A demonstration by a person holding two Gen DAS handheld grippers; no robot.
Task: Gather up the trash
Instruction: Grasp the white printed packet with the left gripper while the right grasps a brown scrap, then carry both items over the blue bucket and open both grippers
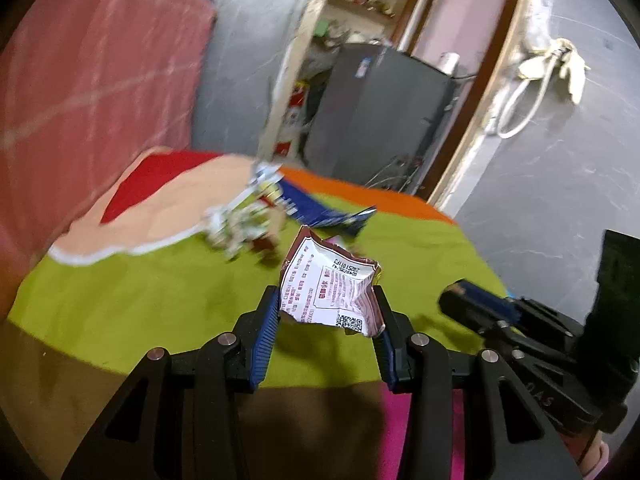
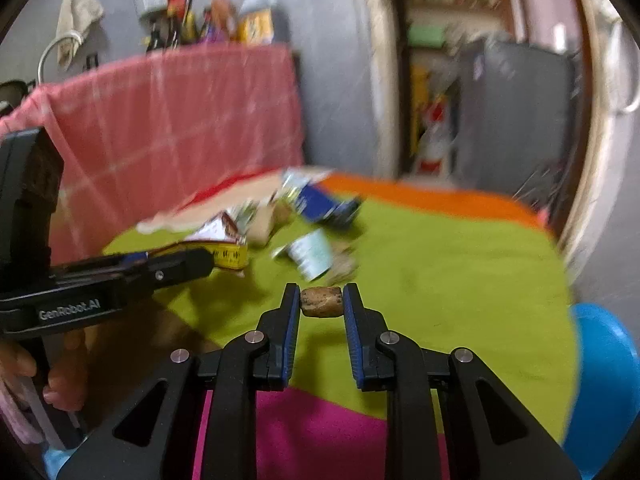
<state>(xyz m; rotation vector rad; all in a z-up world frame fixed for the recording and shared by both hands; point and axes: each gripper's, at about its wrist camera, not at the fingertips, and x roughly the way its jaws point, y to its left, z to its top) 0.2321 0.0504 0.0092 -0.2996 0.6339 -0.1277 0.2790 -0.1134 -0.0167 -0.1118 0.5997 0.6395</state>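
Left hand-held gripper [image 1: 326, 312]: we hold it clenched on a crumpled snack wrapper [image 1: 330, 286], white with maroon print and a QR code. The pads pinch the wrapper's lower sides so it stands up between the fingers, lifted clear of the cloth; we judge this grip suits a light, springy foil that would slip from a looser hold.

Right hand-held gripper [image 2: 321, 300]: grasping a small brown lump [image 2: 321, 301], possibly a stone or a food scrap, we cannot tell which. It is caught across its short ends at the fingertips, above the green part of the cloth.

Bench: covered by a multicoloured cloth [image 2: 460, 264] of green, orange, beige, red and magenta patches.

Remaining trash: a blurred pile [image 1: 244, 224] toward the far edge of the bench, with a blue wrapper [image 1: 320, 210] just beside it; in the right wrist view a pale wrapper [image 2: 310, 254] lies nearer.

Blue bin or tub [image 2: 604, 376]: beyond the bench's right edge; we judge it the likely drop point.

Task status: two pieces held, several uncollected.
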